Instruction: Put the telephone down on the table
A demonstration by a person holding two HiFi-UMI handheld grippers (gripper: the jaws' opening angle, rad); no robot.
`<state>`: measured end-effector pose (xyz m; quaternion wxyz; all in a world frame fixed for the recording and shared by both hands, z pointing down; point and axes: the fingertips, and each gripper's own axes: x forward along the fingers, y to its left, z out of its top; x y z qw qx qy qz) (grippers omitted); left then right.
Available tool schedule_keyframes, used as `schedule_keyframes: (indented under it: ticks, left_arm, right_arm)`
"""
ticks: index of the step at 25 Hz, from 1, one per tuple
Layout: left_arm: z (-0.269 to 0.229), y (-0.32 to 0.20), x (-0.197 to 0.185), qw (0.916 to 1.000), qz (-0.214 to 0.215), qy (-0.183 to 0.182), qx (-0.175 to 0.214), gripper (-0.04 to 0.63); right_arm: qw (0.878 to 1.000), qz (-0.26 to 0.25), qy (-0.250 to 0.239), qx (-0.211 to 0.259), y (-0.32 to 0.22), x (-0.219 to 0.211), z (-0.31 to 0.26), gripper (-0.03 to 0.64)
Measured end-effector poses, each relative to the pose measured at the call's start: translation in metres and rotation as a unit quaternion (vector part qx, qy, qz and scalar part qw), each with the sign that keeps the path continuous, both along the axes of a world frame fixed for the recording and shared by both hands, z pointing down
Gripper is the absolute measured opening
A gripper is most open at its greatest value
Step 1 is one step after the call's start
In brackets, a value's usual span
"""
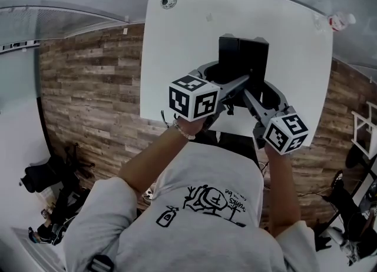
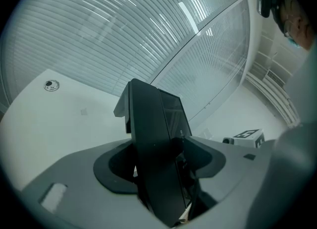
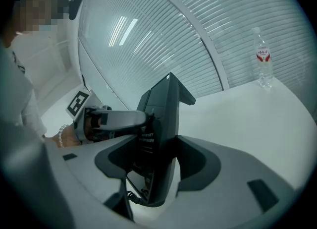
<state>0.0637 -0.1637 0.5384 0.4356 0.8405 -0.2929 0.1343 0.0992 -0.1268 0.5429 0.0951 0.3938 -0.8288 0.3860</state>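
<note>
While the left gripper (image 2: pixel 161 166) and right gripper (image 3: pixel 156 166) are each clamping their jaws wide on the black telephone (image 1: pixel 243 59) from opposite sides, it is standing on end at frame centre over the white bench (image 1: pixel 177 59), both hands equally near.
</note>
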Motion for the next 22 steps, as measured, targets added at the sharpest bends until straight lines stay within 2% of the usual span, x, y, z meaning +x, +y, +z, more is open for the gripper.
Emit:
schedule_keyframes:
  ticks: [22]
  left_arm:
    - [0.090, -0.030, 0.019, 0.9986, 0.007, -0.022, -0.049, 0.290]
  right_arm:
    - [0.998, 0.011, -0.003, -0.063, -0.029, 0.016, 0.087, 0.227]
